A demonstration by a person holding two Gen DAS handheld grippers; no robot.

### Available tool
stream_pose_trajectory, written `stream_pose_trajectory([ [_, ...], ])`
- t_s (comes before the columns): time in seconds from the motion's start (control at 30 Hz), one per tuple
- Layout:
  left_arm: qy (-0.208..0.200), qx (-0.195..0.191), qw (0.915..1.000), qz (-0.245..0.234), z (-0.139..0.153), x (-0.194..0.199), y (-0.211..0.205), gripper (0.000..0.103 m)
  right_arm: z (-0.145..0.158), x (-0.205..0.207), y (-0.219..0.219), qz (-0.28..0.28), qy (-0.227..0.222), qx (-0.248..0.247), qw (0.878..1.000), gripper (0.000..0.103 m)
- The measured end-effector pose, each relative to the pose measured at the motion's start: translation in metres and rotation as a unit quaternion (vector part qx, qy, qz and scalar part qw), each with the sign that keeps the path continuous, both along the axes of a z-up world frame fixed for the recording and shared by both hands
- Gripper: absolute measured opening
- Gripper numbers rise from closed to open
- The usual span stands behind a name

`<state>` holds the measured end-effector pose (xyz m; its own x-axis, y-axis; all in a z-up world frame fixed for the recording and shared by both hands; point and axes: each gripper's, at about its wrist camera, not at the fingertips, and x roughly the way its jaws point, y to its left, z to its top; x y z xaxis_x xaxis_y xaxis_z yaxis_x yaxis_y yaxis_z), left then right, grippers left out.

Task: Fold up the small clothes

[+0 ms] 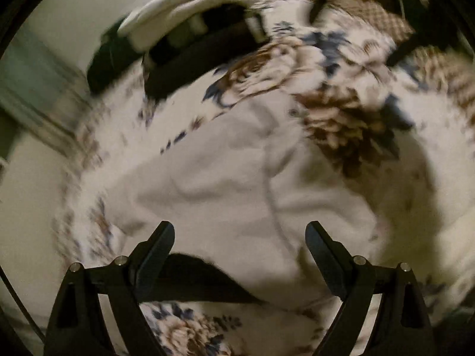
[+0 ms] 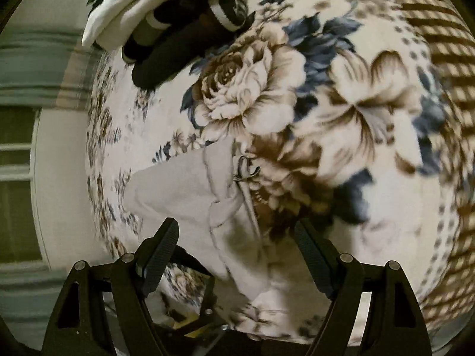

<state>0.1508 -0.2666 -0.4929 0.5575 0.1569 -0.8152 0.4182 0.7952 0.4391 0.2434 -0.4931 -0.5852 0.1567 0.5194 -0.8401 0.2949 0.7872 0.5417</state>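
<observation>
The right wrist view is sharp and shows a metal clasp (image 2: 245, 167) on the edge of the pale grey garment (image 2: 178, 198); the left wrist view is blurred, there the garment (image 1: 225, 184) shows only creases & a seam. The garment lies on the floral blanket (image 2: 371, 112), under both grippers. Left gripper (image 1: 240, 237): jaws wide, holding nothing. Right gripper (image 2: 237, 234): jaws wide too, nothing between. Near the far blanket edge lies a pile w/ white cloth (image 2: 127, 9), a black piece (image 2: 166, 59) & a striped item (image 2: 231, 3), apart from the garment.
</observation>
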Motion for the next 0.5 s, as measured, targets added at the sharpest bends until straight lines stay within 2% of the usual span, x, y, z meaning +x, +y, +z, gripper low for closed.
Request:
stream_pose_trajectory([
  [0.1,-0.027,0.07,0.9971,-0.016,-0.018,-0.013,-0.036,0.09,-0.005,0.011,-0.01,0.051,-0.008,-0.006,0.999,0.083],
  [0.2,-0.043,0.13,0.9904,-0.021,-0.041,-0.017,-0.066,0.09,-0.014,0.022,-0.018,0.081,-0.009,0.003,0.997,0.083],
  [0.27,-0.041,0.153,0.9873,-0.016,-0.054,-0.013,-0.075,0.09,-0.027,0.032,-0.02,0.103,-0.001,0.016,0.995,0.083],
  [0.37,-0.023,0.162,0.9864,0.015,-0.073,0.003,-0.073,0.09,-0.047,0.045,-0.013,0.131,0.015,0.037,0.991,0.083],
  [0.5,-0.016,0.148,0.9881,0.039,-0.078,0.018,-0.067,0.092,-0.08,0.067,0.01,0.166,0.045,0.072,0.982,0.083],
])
